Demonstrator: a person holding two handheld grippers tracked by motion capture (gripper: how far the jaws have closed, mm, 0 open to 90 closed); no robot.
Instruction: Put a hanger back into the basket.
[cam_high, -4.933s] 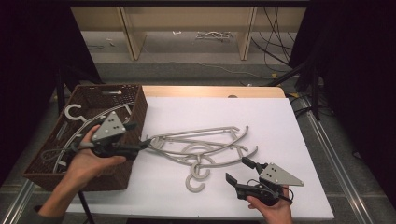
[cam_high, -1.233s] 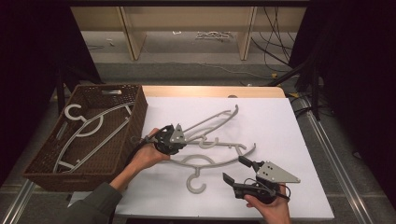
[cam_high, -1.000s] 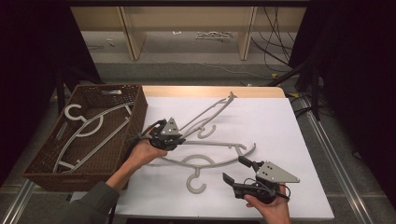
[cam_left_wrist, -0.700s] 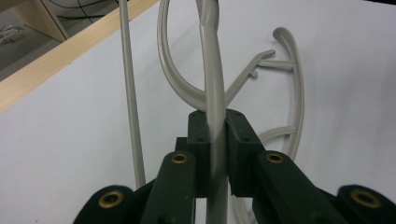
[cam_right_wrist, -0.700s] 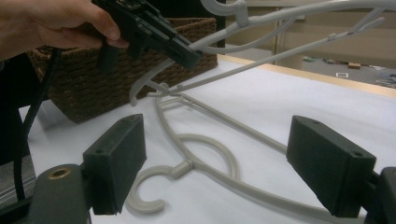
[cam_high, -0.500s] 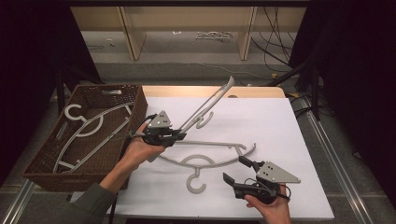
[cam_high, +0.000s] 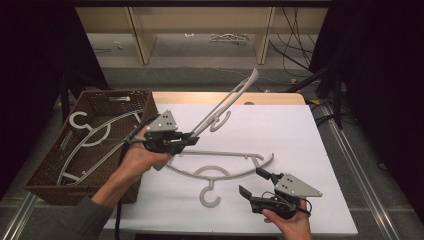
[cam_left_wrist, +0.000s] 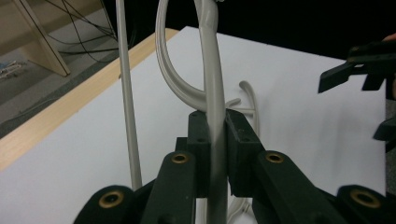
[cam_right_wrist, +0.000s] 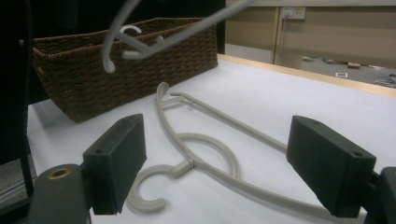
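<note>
My left gripper (cam_high: 187, 140) is shut on one arm of a grey plastic hanger (cam_high: 225, 102), held in the air and tilted up toward the far side. In the left gripper view the pads (cam_left_wrist: 239, 140) squeeze that hanger arm (cam_left_wrist: 212, 107), with its hook curving above. A second grey hanger (cam_high: 220, 170) lies flat on the white table (cam_high: 285, 130). My right gripper (cam_high: 251, 181) rests near the front edge, just right of that hanger's hook, open with nothing between its jaws. The right gripper view looks past its wide jaws at the flat hanger (cam_right_wrist: 205, 140).
A brown woven basket (cam_high: 45, 172) stands at the table's left and holds another grey hanger (cam_high: 90, 135); the basket (cam_right_wrist: 140, 70) also appears in the right gripper view. A wooden strip (cam_high: 225, 97) edges the far side. Shelving and cables lie beyond.
The left gripper has risen and shifted left toward the basket, lifting the held hanger off the table and tilting it steeper. The right gripper has stayed put.
</note>
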